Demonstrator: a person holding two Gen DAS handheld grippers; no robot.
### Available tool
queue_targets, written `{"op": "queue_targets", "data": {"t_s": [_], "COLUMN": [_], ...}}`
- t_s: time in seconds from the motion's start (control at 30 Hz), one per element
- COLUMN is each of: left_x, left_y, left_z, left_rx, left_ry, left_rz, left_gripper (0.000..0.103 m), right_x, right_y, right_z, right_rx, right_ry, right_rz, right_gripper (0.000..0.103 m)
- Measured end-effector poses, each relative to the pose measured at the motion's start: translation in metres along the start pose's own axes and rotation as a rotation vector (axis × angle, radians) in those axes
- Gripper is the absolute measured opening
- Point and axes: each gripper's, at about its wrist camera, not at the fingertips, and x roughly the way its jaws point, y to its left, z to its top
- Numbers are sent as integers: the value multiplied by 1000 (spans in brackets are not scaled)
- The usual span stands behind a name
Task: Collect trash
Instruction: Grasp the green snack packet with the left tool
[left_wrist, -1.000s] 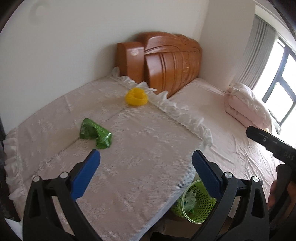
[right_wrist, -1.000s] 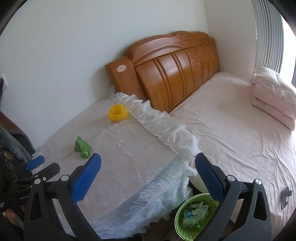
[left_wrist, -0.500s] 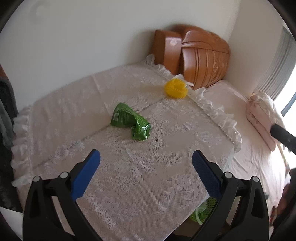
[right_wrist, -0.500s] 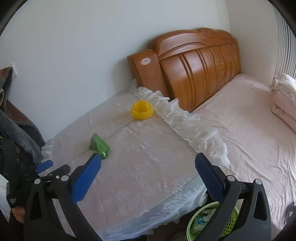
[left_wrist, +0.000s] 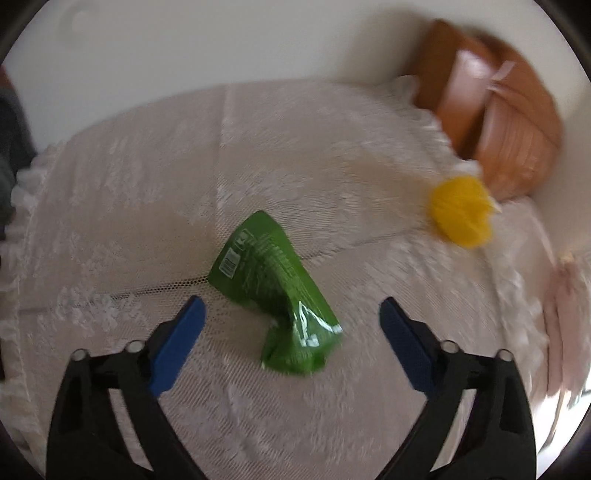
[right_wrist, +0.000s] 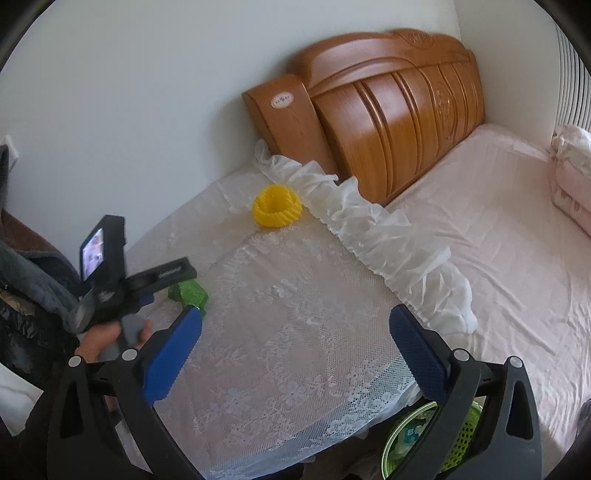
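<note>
A crumpled green wrapper (left_wrist: 276, 291) lies on the lace-covered table (left_wrist: 110, 206). My left gripper (left_wrist: 291, 314) is open, its blue fingers on either side of the wrapper's near end, just above it. In the right wrist view the wrapper (right_wrist: 190, 293) is partly hidden behind the left gripper's body (right_wrist: 110, 273). My right gripper (right_wrist: 295, 328) is open and empty above the table's near side. A yellow ribbed ring (right_wrist: 276, 205) sits at the table's far edge; it also shows in the left wrist view (left_wrist: 460, 210). A green mesh bin (right_wrist: 436, 439) with trash stands below the table edge.
A wooden headboard (right_wrist: 388, 107) stands against the wall behind the table. A bed with a pink sheet (right_wrist: 498, 240) lies to the right, with folded pink bedding (right_wrist: 570, 184) at its far end. Dark clothing (right_wrist: 26, 295) hangs at the left.
My left gripper has moved forward and down over the green wrapper, which now sits between its fingers. My right gripper has shifted slightly closer to the table.
</note>
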Motion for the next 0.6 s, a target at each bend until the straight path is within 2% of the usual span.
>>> {"op": "queue_targets", "data": {"t_s": [0.13,0.23,0.4,0.43,0.53,0.57,0.6], "left_x": [25,28,24,22,15,14,12], "left_y": [0,-1,-1,-1,-1,-2,-2], "left_z": [3,-1,-5,-6,-7,-6,-8], "left_rx": [-82,-88,-53,-42,8,23,41], "left_ry": [77,80,67,58,40,36,30], "left_rz": [16,43,27,15,12,8,8], "left_gripper": [62,58,54,47,40,31,31], "right_x": [10,16,23,25,30,33,36], "right_y": [-8,-12,-9,-8,-4,-2,0], "right_z": [0,1,4,5,8,9,10], "right_rx": [15,20,9,3,-7,-14,-21], "right_ry": [22,31,43,45,53,58,62], "right_rz": [11,15,22,21,24,27,27], "right_gripper": [101,101,101,101,101,101,101]}}
